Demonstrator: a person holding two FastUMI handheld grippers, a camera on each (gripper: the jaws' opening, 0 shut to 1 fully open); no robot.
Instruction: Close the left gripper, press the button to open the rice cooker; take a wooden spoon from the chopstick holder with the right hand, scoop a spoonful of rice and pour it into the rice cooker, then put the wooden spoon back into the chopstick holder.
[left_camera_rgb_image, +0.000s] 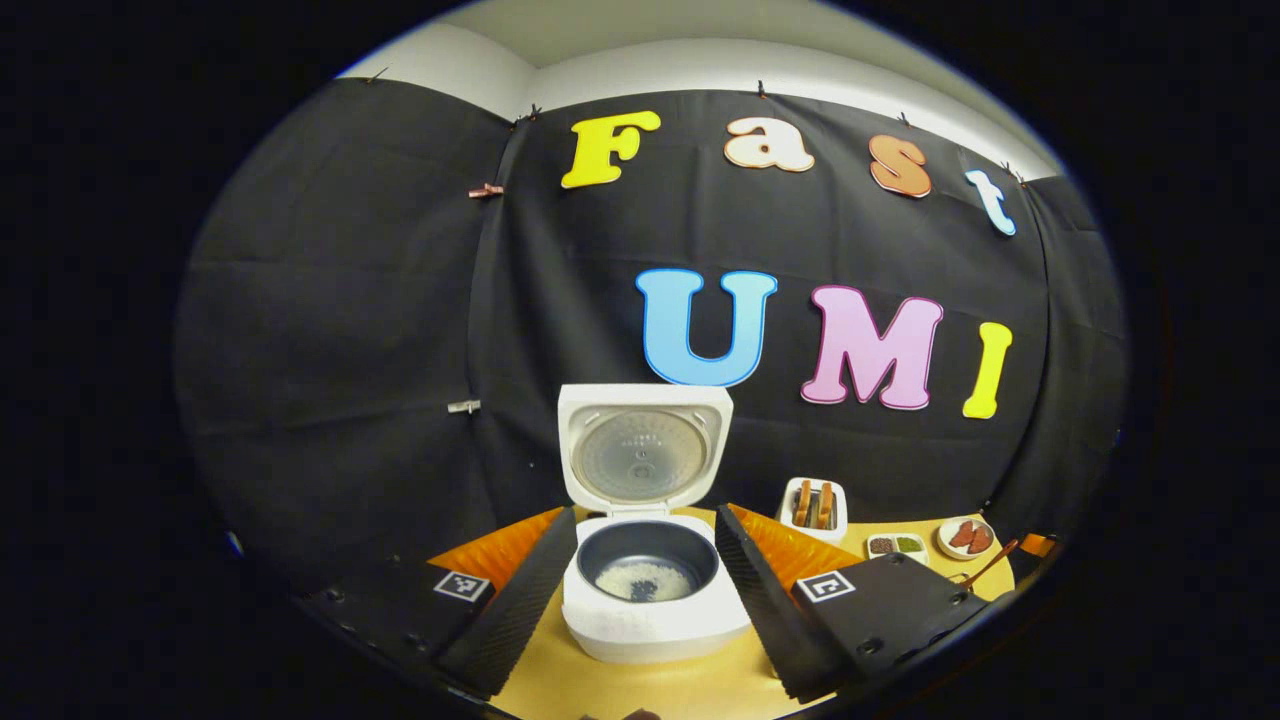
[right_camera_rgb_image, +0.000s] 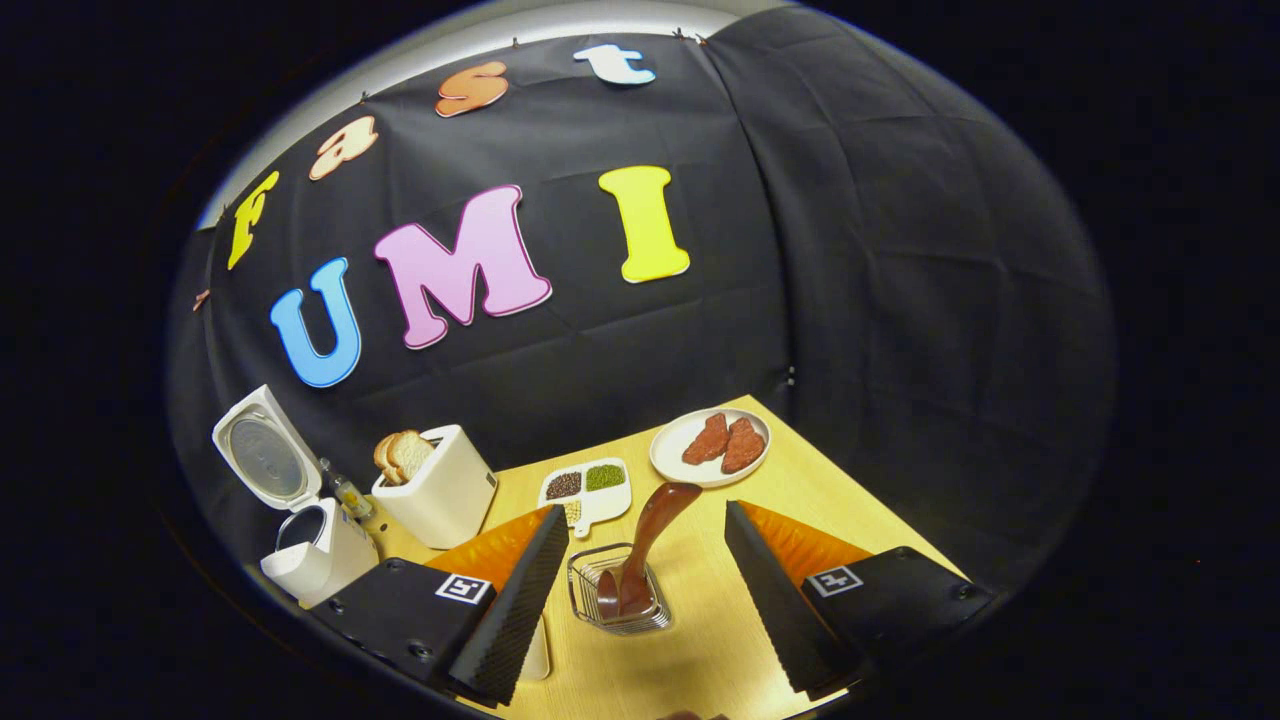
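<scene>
We take the rice cooker (left_camera_rgb_image: 650, 585) as our landmark. Its lid (left_camera_rgb_image: 643, 452) stands upright behind the pot, and a thin layer of rice (left_camera_rgb_image: 645, 578) lies at the bottom, so we judge the scoop already poured. The left gripper (left_camera_rgb_image: 647, 590) hangs in front of the cooker with its jaws spread wide on either side, touching nothing.

To the right of the cooker, past the toaster (right_camera_rgb_image: 440, 485), the wooden spoon (right_camera_rgb_image: 645, 545) stands bowl-up in the wire chopstick holder (right_camera_rgb_image: 618, 600), leaning away toward the plate of meat (right_camera_rgb_image: 708, 447). The right gripper (right_camera_rgb_image: 640, 590) is wide open around the holder, its fingers apart from the spoon.

We expect the spoon to be light, stiff and smooth, perhaps a little slippery; the straight handle just above the holder's rim is the best place to grip. The holder looks light too and could tip if knocked.

The table (right_camera_rgb_image: 720, 620) has open room right of the holder; the seasoning dish (right_camera_rgb_image: 588, 490) sits near behind it, and the table edge lies beyond the plate.
</scene>
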